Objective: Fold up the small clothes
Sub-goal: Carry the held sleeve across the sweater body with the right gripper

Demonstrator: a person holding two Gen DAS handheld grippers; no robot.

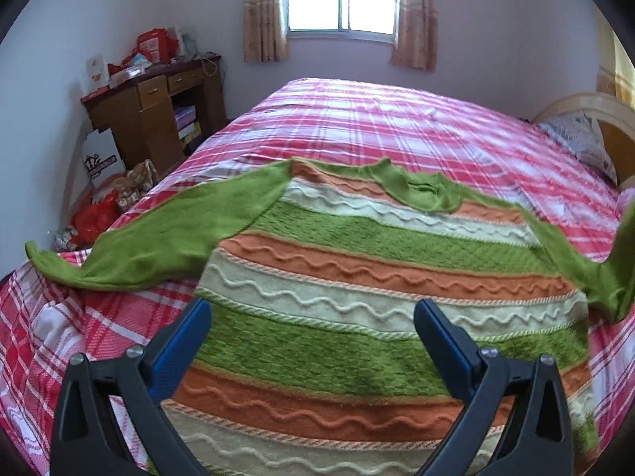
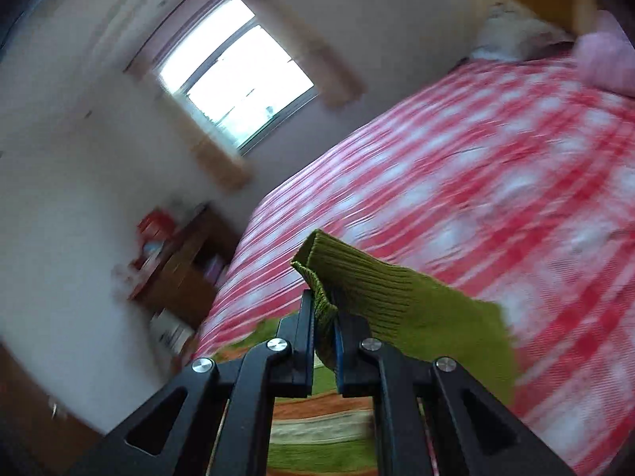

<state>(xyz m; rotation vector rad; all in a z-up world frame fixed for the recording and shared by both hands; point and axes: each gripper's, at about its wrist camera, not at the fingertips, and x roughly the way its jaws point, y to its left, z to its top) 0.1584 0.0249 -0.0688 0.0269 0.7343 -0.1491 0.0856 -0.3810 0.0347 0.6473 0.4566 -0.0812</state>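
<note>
Looking at one striped sweater on my plaid bedspread, left gripper gaping wide over it, right gripper pinching one green sleeve cuff.

The right wrist view is smeared, so the bed, window and desk show no fine detail, while in the left wrist view the sweater runs off the bottom edge, its right sleeve blurred and cut at the frame's edge.
</note>
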